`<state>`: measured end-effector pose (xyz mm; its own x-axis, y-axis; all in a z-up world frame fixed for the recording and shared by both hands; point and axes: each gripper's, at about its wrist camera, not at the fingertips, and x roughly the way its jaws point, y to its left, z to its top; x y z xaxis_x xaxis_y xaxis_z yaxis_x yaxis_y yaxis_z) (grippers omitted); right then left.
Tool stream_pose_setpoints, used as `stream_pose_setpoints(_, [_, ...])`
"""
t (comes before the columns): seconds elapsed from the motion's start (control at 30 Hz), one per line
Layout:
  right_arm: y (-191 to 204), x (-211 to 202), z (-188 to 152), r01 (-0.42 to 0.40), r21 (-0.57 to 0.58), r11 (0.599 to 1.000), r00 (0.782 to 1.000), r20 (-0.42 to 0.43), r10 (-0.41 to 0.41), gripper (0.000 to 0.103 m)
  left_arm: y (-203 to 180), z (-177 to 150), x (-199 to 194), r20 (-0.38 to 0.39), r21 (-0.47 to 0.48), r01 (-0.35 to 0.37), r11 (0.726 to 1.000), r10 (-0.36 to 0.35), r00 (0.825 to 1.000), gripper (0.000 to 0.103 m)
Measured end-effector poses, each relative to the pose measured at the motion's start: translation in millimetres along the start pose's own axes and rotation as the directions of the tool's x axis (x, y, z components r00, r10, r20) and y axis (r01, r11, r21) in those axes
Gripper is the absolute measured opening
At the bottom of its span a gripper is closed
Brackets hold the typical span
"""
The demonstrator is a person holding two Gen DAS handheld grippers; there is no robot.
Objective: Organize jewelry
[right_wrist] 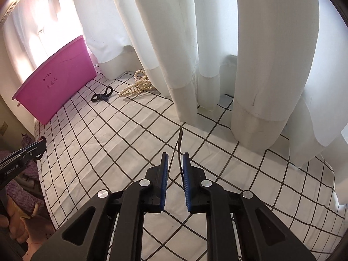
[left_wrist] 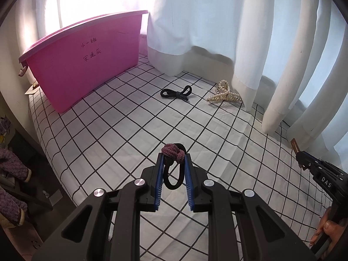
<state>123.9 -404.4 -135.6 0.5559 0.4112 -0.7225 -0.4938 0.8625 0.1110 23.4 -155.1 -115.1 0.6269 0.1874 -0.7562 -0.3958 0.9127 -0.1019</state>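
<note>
While the left gripper [left_wrist: 174,159] hangs above the bed, its blue-padded jaws are nearly closed on a black elastic hair tie with a mauve knitted knot [left_wrist: 173,151]; the knot sits at the fingertips and the black loop hangs back between the pads. The right gripper [right_wrist: 175,158] has its jaws drawn close together on a thin dark flat hair clip [right_wrist: 179,150], seen edge-on, which lies against the right-hand pad and pokes forward past the tips; in the left wrist view its brown end shows beyond that gripper. Farther off on the white bed sheet with a black grid pattern [left_wrist: 134,130] lies a black knotted hair tie [left_wrist: 177,93], and just to its right a gold claw clip studded with pearls [left_wrist: 225,94], touching the hem of the white curtains [left_wrist: 217,21]. A pink plastic storage bin with handwritten characters on its side [left_wrist: 87,65] stands at the far left edge of the bed, well apart from both grippers. A person's fingers [left_wrist: 326,228] wrap the right gripper's handle.
</note>
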Motion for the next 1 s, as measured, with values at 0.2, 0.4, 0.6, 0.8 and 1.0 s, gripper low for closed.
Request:
stream_pose_setpoints(0.2, [29,-28,30,-0.060,-0.052,0.997,0.996,0.067,0.064,0.013,7,21,-37,0.074,-0.017,-0.017,1.000,0.018,0.997,0.018])
stream_pose_setpoints(0.4, [74,-48,72,-0.130,-0.119,0.984,0.980,0.136,0.146,0.013,29,52,-76,0.157,-0.045,-0.028,0.999,0.035,0.987,0.018])
stream_pose_setpoints(0.6, [135,-48,125,-0.189,-0.173,0.966,0.953,0.205,0.224,0.013,73,97,-97,0.242,-0.052,-0.034,0.998,0.046,0.969,0.019])
stream_pose_setpoints(0.8, [215,-22,184,-0.247,-0.184,0.951,0.926,0.243,0.288,0.013,137,162,-93,0.290,-0.029,-0.025,0.999,0.033,0.956,0.019])
stream_pose_setpoints(1.0, [300,18,235,-0.286,-0.211,0.935,0.917,0.223,0.331,0.013,210,219,-64,0.289,-0.026,-0.021,0.999,0.027,0.957,0.019])
